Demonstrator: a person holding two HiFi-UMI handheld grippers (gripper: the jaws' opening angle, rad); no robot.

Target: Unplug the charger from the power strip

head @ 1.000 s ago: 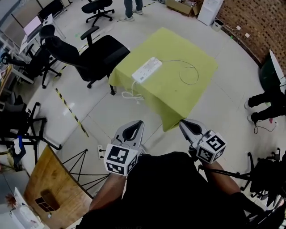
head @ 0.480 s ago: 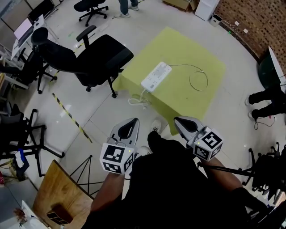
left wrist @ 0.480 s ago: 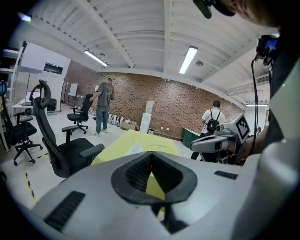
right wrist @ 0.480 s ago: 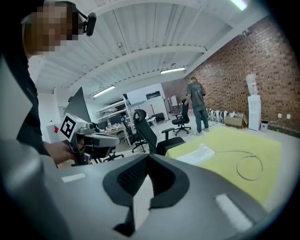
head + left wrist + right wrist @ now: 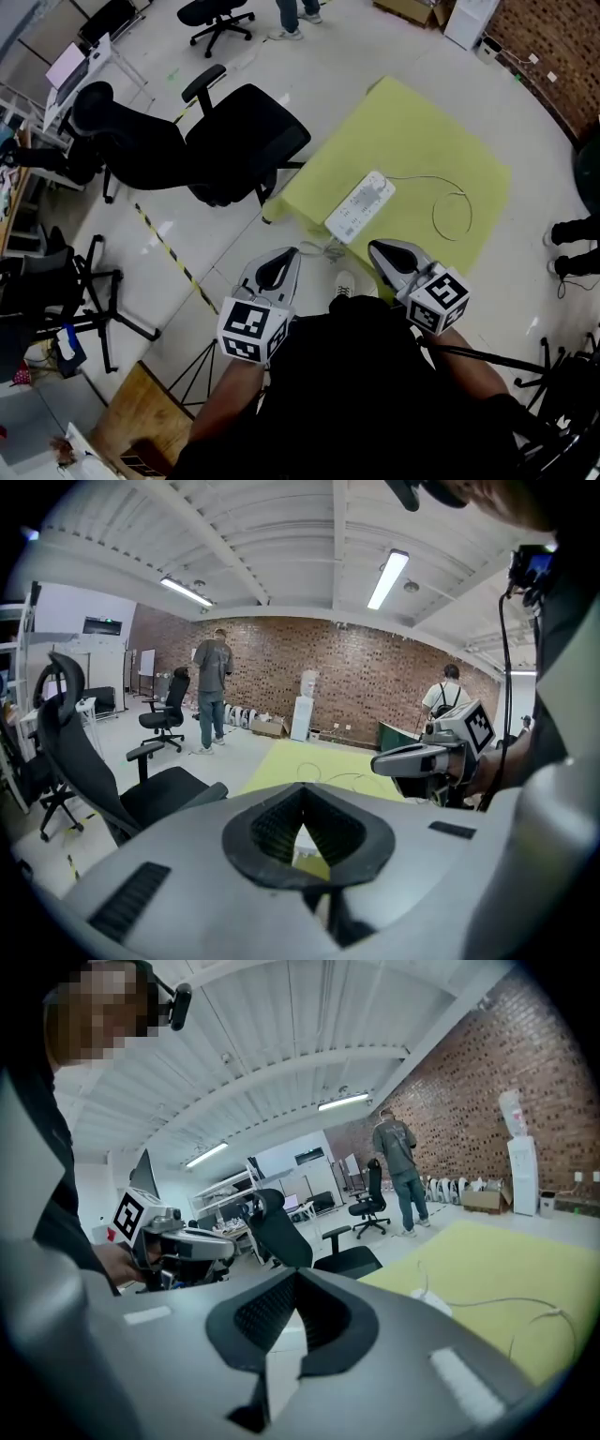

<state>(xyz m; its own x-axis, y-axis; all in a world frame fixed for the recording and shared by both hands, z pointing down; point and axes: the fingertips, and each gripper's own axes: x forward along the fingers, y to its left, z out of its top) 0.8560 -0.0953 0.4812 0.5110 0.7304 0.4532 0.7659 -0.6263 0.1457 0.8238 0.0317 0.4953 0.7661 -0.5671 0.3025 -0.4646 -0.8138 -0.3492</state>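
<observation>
A white power strip [image 5: 360, 206] lies near the front-left edge of a table with a yellow-green cloth [image 5: 422, 131]. From the strip's far end a thin white charger cable [image 5: 457, 212] curls across the cloth; the plug itself is too small to make out. My left gripper [image 5: 284, 255] and right gripper [image 5: 378, 249] are shut and empty, held side by side short of the table's near corner. In the right gripper view the strip [image 5: 433, 1303] lies ahead on the cloth [image 5: 497, 1251] beyond the shut right gripper [image 5: 298, 1275]. The left gripper [image 5: 302, 786] points at the cloth [image 5: 319, 761].
A black office chair [image 5: 239, 141] stands just left of the table. The strip's own cord [image 5: 328, 249] hangs off the table edge. Black-and-yellow floor tape [image 5: 173, 258] runs at the left, a wooden chair [image 5: 141, 427] sits bottom left, and a person [image 5: 295, 11] stands far back.
Both grippers have been carried forward to the table, which with the power strip now sits much closer below them. Both stay shut and empty.
</observation>
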